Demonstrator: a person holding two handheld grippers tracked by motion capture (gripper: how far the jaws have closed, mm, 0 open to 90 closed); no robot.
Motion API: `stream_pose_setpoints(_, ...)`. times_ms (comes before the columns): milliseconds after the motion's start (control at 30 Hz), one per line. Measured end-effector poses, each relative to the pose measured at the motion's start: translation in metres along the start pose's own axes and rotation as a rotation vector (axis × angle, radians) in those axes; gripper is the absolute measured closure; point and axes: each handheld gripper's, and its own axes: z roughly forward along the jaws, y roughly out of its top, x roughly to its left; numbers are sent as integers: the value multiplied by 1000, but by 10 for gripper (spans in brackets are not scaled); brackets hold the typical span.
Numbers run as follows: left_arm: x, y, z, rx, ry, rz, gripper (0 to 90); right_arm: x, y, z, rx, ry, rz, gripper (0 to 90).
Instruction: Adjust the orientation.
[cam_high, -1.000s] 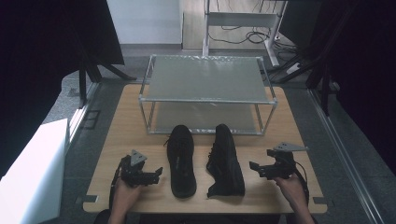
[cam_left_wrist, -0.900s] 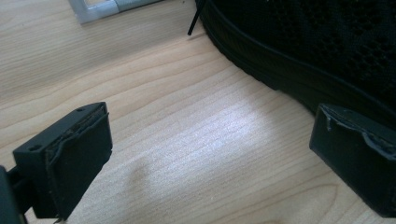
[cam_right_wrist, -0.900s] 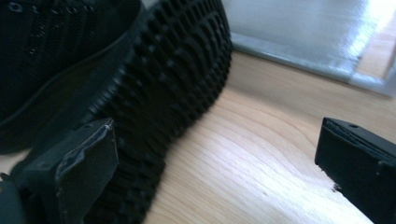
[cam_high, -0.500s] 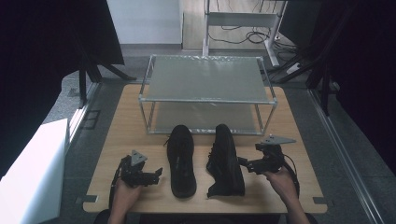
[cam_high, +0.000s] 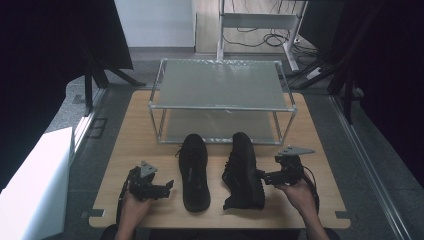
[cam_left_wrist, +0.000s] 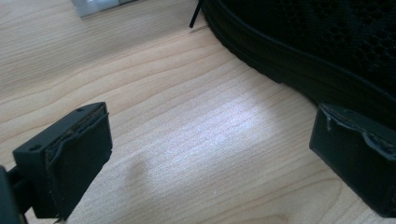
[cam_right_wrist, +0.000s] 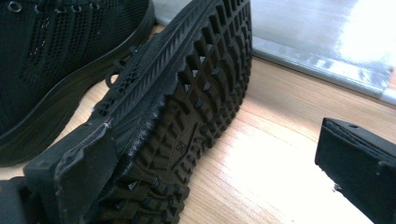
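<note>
Wooden surface (cam_high: 310, 150) carries a two-tier metal rack (cam_high: 220, 100), and just in front of the rack lie two black shoes: the left shoe (cam_high: 194, 172) flat on its sole, the right shoe (cam_high: 243, 172) tipped on its side with its tread toward the right tool (cam_high: 265, 176). That tool is spread wide at the sole's edge, one jaw against the rubber, and closing there risks a thin pinch that lets the shoe swing, slip or knock its neighbour. The left tool (cam_high: 167, 186), also released and empty, sits just beside the left shoe.

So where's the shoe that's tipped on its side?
In the high view, the tipped shoe lies right of the upright shoe, in front of the rack, beside the right gripper.
</note>
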Motion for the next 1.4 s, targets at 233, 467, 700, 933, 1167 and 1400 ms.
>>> stream_pose_setpoints(233,0,0,0,3,1,-1,0,-12,-8,-12,-29,-39,47,2)
stream_pose_setpoints(467,-1,1,2,8,1,3,0,-33,-23,-27,-55,-71,96,80)
stream_pose_setpoints(700,0,1,2,6,-3,1,0,-50,-32,-30,-48,-91,119,111)
stream_pose_setpoints(933,0,1,1,0,-3,-5,0,-69,-45,-30,-15,-149,153,121)
stream_pose_setpoints(1167,0,3,0,9,-5,-25,0,-77,-50,-36,-49,-124,194,82)
stream_pose_setpoints(1400,-4,6,-4,-4,-15,-31,0,-70,-46,-42,-93,-68,182,29)
